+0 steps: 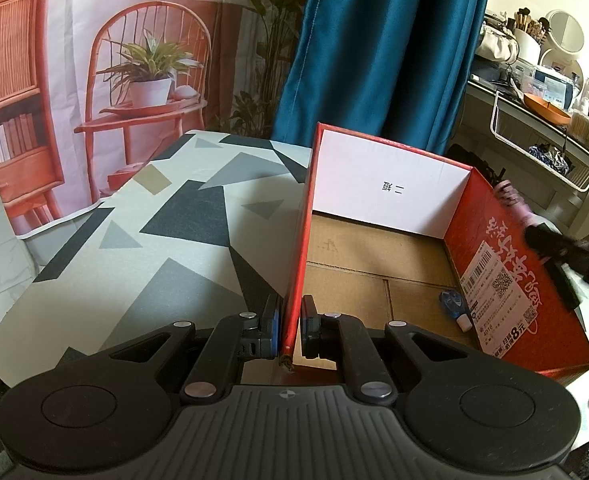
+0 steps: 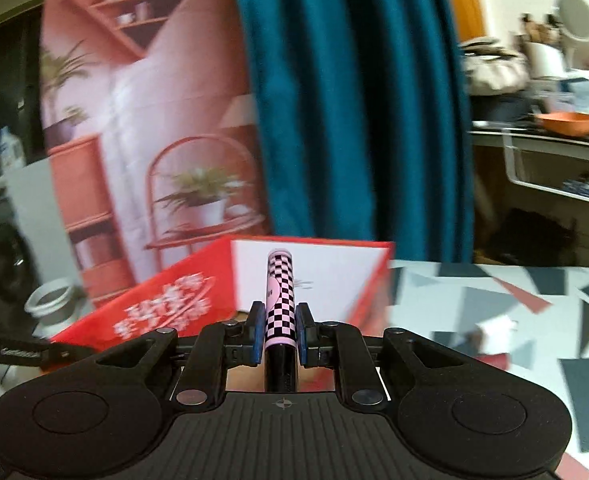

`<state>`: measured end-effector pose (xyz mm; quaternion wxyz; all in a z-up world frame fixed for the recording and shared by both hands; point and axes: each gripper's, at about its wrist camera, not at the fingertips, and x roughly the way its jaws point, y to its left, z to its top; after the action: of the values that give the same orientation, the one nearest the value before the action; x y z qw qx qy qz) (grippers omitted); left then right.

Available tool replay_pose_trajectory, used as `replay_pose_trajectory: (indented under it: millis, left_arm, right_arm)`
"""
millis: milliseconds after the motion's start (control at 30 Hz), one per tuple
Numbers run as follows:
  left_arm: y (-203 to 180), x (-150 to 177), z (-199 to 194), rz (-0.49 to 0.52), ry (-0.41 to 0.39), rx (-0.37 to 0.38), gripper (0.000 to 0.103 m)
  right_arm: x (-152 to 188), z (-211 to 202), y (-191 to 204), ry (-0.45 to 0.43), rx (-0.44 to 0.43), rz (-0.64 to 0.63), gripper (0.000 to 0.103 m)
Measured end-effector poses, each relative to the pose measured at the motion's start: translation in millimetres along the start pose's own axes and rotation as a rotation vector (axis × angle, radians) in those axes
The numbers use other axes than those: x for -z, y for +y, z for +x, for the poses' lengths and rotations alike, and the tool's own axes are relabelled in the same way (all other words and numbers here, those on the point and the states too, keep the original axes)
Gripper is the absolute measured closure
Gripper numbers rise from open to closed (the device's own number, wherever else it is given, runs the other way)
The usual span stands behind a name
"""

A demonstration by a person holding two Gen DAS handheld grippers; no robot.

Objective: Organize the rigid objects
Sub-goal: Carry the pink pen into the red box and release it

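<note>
- Holding the checkered tube (image 2: 280,300) in my right gripper (image 2: 280,330), whose pads are pinched on its two sides; the tube's long axis runs straight forward along the fingers, its pink cap end pointing away from me.
- Ahead of that cap and lower lies the open red box (image 2: 166,300); its white inner wall stands directly behind the tube tip in the right wrist view, so I judge the box to lie forward and down along the tube's own axis.
- My left gripper (image 1: 292,330) is closed on the box's upright red flap (image 1: 300,240), one pad on each face, steadying the box on the patterned tabletop (image 1: 134,240).
- From the left wrist view, the right gripper (image 1: 566,256) sits above the box's far red wall, blurred, the tube tip just showing.
- A small blue-and-white item (image 1: 452,306) lies on the cardboard floor near that wall.
- My right hand is the nearer one for the drop; the left only braces.
</note>
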<state>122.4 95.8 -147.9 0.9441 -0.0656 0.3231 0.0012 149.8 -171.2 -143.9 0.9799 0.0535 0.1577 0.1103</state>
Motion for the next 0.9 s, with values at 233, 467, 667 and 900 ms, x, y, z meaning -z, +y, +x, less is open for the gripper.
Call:
replay_pose_trajectory:
  millis: [233,467,667,900]
  left_arm:
    - [3,0,0,-0.007,-0.002,0.009,0.092]
    - [4,0,0,-0.004,-0.002,0.010,0.092]
    - [3,0,1,-0.001,-0.003,0.006,0.092]
    - [3,0,1,-0.001,-0.002,0.005,0.092]
  right_arm:
    - [15,21,21,0.089,-0.015,-0.041,0.088]
    - [20,21,27,0.096,-0.017,-0.061,0.088]
    - [15,13,23,0.081,-0.021,-0.049,0.081]
    - [6,-19,10,-0.074,0.071,-0.032,0.066]
